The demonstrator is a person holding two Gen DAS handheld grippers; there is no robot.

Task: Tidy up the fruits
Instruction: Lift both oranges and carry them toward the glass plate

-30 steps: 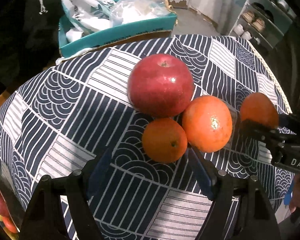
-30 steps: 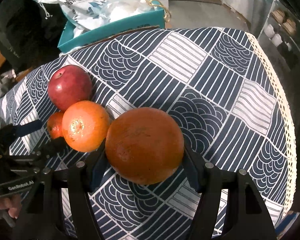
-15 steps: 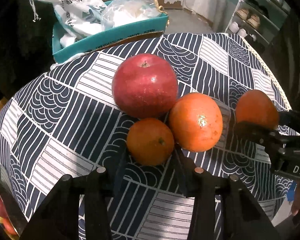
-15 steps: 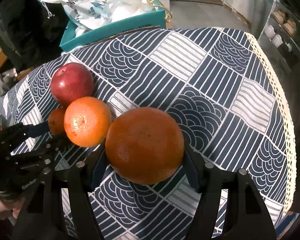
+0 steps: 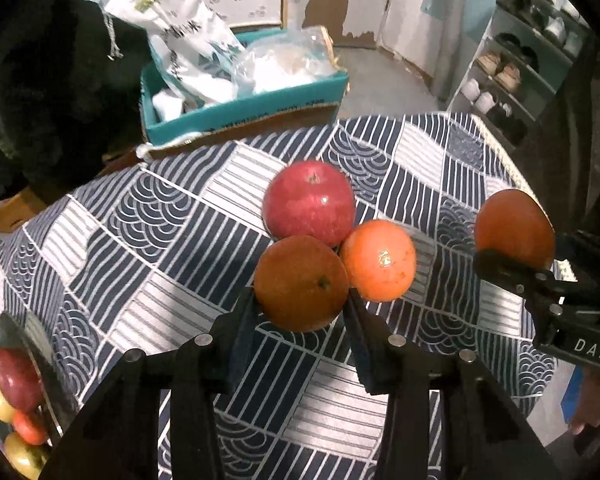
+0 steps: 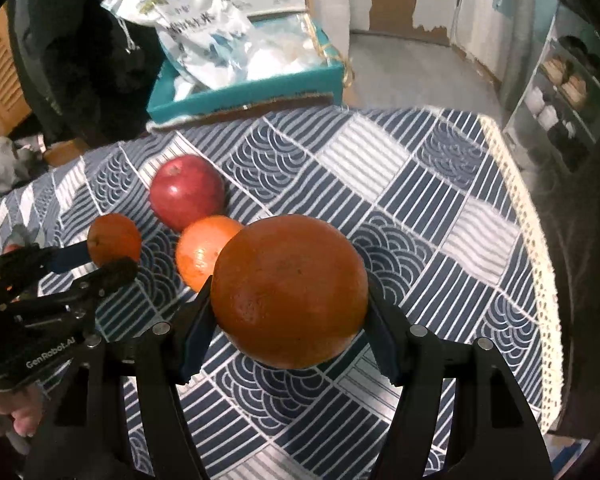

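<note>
The left gripper (image 5: pixel 302 304) clamps a small dull orange (image 5: pixel 301 282), lifted off the table (image 6: pixel 440 200). Mid-table lie a glossy red apple (image 6: pixel 187 192) touching a bright orange (image 6: pixel 200 250). The right gripper (image 6: pixel 288 320) grips a large dark orange (image 6: pixel 288 290).

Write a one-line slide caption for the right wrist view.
Right gripper holding a large orange above the patterned tablecloth, apple behind.

Three oranges (image 5: pixel 301 282), one apple (image 5: pixel 309 201), one box (image 5: pixel 244 108).
</note>
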